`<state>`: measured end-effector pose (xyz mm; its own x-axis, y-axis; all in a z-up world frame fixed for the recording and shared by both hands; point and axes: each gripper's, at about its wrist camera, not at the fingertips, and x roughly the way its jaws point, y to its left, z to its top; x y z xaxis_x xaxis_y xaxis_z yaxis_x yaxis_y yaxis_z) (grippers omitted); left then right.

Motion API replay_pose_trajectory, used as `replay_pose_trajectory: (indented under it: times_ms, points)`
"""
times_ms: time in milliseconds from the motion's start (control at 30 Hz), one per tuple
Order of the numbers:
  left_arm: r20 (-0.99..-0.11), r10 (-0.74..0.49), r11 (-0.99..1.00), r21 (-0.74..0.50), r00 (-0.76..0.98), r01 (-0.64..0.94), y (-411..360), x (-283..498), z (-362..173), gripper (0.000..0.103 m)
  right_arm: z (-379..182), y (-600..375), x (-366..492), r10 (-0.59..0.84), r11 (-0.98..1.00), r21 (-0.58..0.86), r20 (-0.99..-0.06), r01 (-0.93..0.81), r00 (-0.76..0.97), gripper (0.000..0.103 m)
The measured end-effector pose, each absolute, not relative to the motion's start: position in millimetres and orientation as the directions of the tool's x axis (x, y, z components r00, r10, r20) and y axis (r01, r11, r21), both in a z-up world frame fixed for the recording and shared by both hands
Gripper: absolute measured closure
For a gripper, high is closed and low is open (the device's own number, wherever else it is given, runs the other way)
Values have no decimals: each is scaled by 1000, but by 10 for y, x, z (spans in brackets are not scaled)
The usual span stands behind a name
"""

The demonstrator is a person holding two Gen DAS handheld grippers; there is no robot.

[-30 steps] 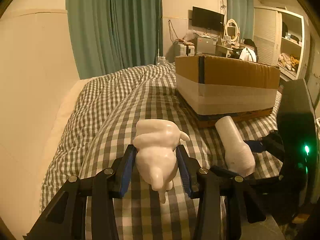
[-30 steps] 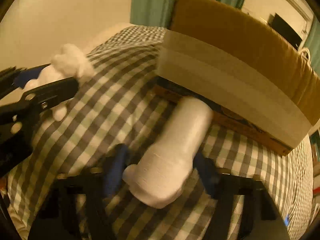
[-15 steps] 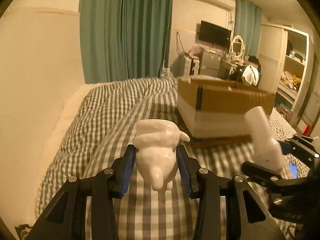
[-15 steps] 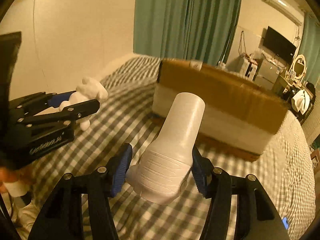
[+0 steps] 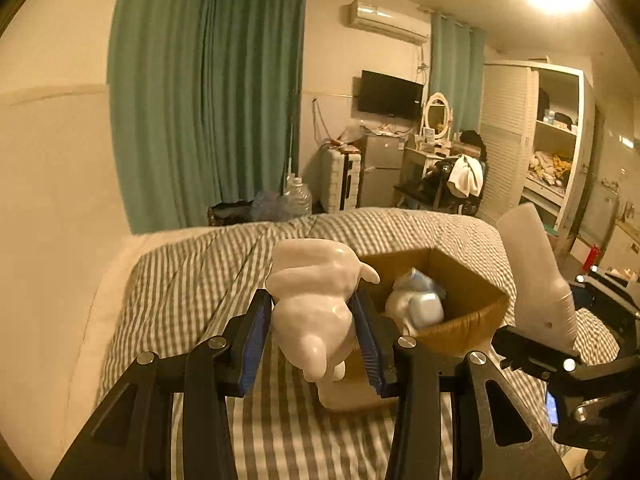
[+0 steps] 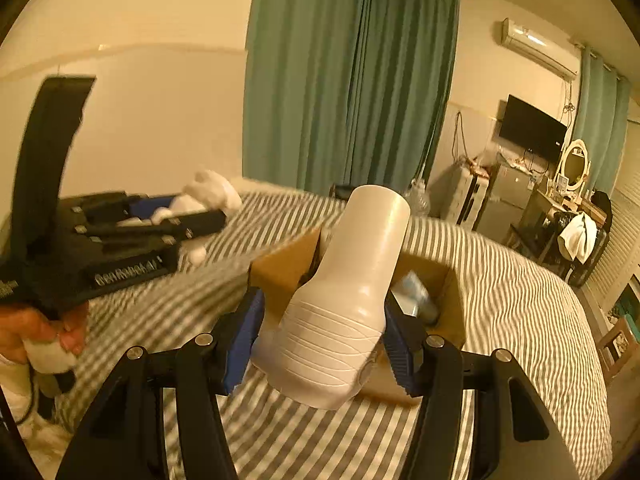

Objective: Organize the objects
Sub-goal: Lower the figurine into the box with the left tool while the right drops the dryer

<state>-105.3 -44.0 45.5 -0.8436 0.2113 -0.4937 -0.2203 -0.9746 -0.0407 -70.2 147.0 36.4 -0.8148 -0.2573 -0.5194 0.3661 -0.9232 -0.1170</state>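
Observation:
My left gripper [image 5: 314, 336] is shut on a white figurine [image 5: 314, 300] and holds it in the air, just left of an open cardboard box [image 5: 472, 320] on the checked bed. My right gripper [image 6: 324, 344] is shut on a white plastic bottle [image 6: 352, 296], held above the near side of the same box [image 6: 280, 272]. The box holds a pale blue and white item [image 5: 420, 304]. The bottle [image 5: 536, 280] also shows in the left wrist view, the figurine [image 6: 208, 196] in the right wrist view.
The bed [image 5: 192, 280] has a grey checked cover and runs along a cream wall on the left. Green curtains [image 5: 208, 120] hang behind it. A desk, a small fridge, a suitcase and shelves stand across the room.
Both grippers have risen with their objects. The box, seen from the side before, is now seen from above with its inside showing.

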Motion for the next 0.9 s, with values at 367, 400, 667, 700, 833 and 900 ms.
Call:
replay_pose_trajectory:
  times_ms: [367,400,667,700,833,900]
  points:
    - [-574,298,-943,-55,-762,-327,-57,-1734,303,60,402,1673,-1524,-251,-925,-87,-590,369,-767,46]
    - [-590,307,-938,-58,-747,-341,-42,-1785,250,60,351,1710,-1580,-250,-924,-83,-608,373,-754,46]
    - [-695,395,-890,-126,-601,-439,96,-2233,-106,60,0,1801,-2006,-244,-904,-61,-739,424,-627,46]
    - [-705,400,-885,-129,-586,-448,110,-2278,-126,60,-24,1816,-2051,-251,-902,-49,-750,429,-613,46]
    - [-738,410,-871,-143,-535,-470,135,-2426,-172,60,-76,1937,-2271,-257,-902,-20,-777,431,-575,45]
    - [-755,398,-874,-140,-521,-466,124,-2477,-185,55,-45,1983,-2297,-281,-898,2,-773,441,-568,36]
